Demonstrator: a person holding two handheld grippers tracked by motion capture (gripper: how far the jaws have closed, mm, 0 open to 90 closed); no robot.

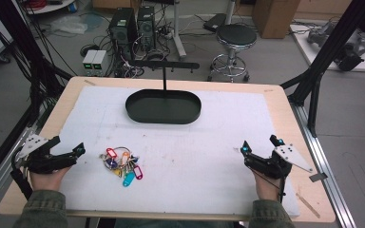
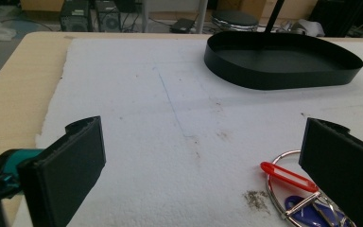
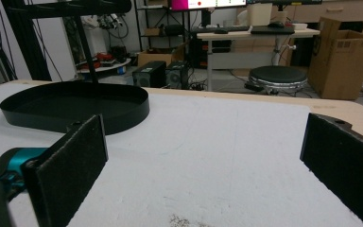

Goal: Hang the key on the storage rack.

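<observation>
A bunch of keys (image 1: 123, 164) with red, blue, pink and yellow tags lies on the white mat, left of centre and near the front. My left gripper (image 1: 68, 145) rests just left of it, open and holding nothing. In the left gripper view (image 2: 203, 142) the red tag and key ring (image 2: 288, 176) lie beside the right jaw, partly hidden by it. My right gripper (image 1: 260, 143) sits at the front right, open and empty; its own view (image 3: 208, 142) has bare mat between the jaws. A black oval tray (image 1: 138, 116) stands at the back centre.
A thin post with a crossbar (image 1: 165, 66) rises from the tray's far side. The white mat (image 1: 209, 156) covers most of the wooden table (image 1: 290, 118). Beyond the table are a stool (image 1: 236, 35), computer towers (image 1: 130, 26) and a cardboard box (image 3: 342, 56).
</observation>
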